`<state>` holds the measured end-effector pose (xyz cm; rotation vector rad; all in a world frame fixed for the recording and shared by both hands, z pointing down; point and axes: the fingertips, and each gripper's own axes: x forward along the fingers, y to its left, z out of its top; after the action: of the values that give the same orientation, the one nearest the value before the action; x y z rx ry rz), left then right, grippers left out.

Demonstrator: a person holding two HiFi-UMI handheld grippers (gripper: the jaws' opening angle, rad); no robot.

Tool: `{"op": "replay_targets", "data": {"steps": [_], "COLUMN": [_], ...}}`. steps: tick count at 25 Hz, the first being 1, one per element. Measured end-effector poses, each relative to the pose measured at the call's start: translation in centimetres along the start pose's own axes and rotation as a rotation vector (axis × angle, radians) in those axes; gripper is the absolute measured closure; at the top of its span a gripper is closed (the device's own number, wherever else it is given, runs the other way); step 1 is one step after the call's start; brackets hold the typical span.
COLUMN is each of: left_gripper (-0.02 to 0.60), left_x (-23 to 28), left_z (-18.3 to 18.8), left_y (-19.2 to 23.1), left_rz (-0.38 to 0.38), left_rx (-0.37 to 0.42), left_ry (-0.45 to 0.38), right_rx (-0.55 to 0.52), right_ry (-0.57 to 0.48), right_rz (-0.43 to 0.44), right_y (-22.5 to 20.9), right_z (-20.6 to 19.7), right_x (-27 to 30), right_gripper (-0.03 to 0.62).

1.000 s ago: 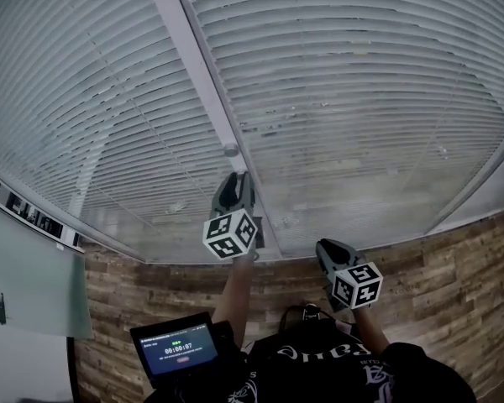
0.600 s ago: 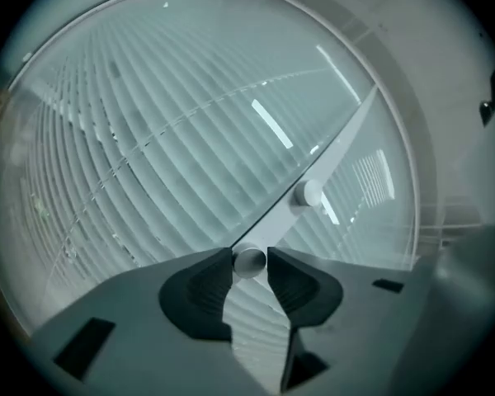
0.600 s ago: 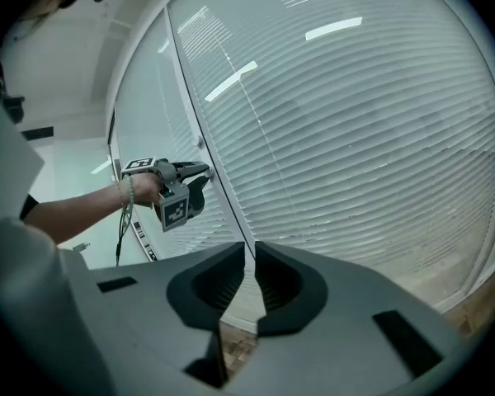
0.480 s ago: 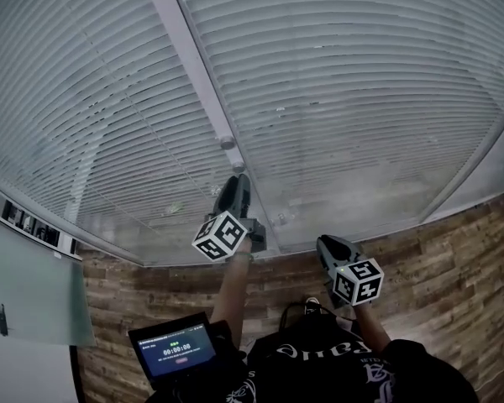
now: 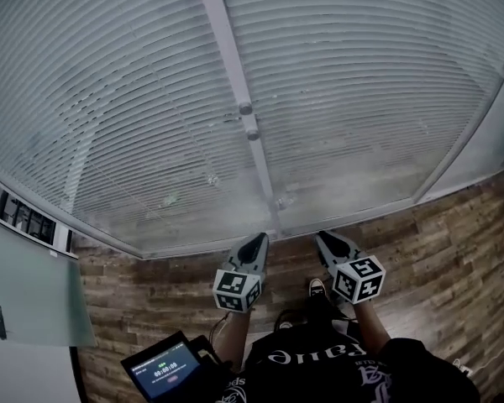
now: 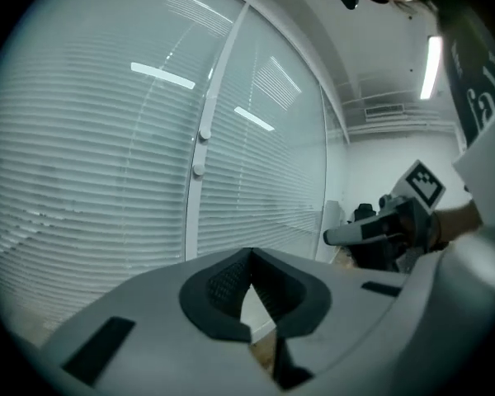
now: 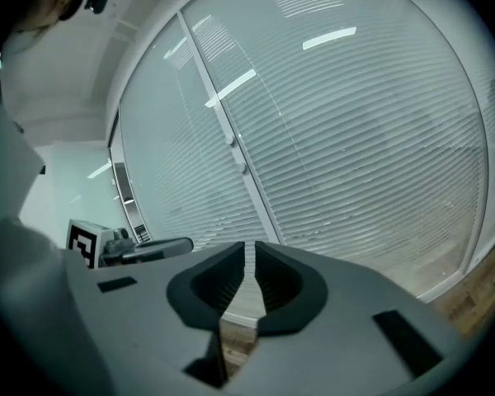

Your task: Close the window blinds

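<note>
Once withdrawn from the knob point(image 5: 246, 108), the left gripper point(image 5: 256, 240) hangs well below it, jaws just closed on nothing. The right gripper point(image 5: 323, 238), alongside, shows a thin empty slit. Blinds point(image 5: 361, 99) either side of the knob look turned shut, so the task is probably complete.

Straight ahead of both jaws: a wide window point(image 5: 469, 133), split by a white post point(image 5: 227, 49) carrying two small knobs point(image 5: 249, 117). Beneath the jaws, wood-plank floor point(image 5: 462, 242). Far left, a pale panel point(image 5: 25, 284). Up and right of the left jaws, a strip light point(image 6: 433, 56) glows on the white ceiling.
</note>
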<state>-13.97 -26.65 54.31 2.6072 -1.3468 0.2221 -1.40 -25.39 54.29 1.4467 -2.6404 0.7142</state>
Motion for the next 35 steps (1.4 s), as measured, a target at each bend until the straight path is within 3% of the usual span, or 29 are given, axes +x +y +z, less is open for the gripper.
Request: {"op": "replay_targets", "data": {"steps": [4,8,12,21,28,35], "left_gripper": [0.577,0.577,0.577,0.577,0.577,0.577], "left_x": [-8.6,-9.2,-13.1,-16.5,-22.1,-26.8], "left_z": [-3.9,-4.3,-4.3,-3.7,-5.6,-8.7], "left_y": [-4.3,-4.7,-8.5,-13.9,-24.5,-31.2], "left_rz": [-0.058,-0.125,-0.134,-0.060,0.055,0.123], "left_rx": [-0.036,-0.046,-0.085,-0.125,-0.211,-0.240], "left_ry": [-0.005,0.060,0.001,-0.048,-0.110,-0.073], "right_rx": [-0.002,0.016,-0.044,-0.098,-0.155,-0.157], "right_ry": [-0.038,-0.010,-0.017,0.015,0.073,0.115], "right_rz": [-0.009,-0.051,-0.051,0.009,0.073,0.151], "right_y": [5.7,6.5,8.9,10.3,10.0,10.9], "right_z": [-4.6,-5.1,-6.8,-7.9,-11.9,-15.3], "right_x": [-5.6,-5.8,-11.1,-17.5,-28.7,-34.1], "right_gripper": [0.542,0.542,0.542,0.542,0.542,0.542]}}
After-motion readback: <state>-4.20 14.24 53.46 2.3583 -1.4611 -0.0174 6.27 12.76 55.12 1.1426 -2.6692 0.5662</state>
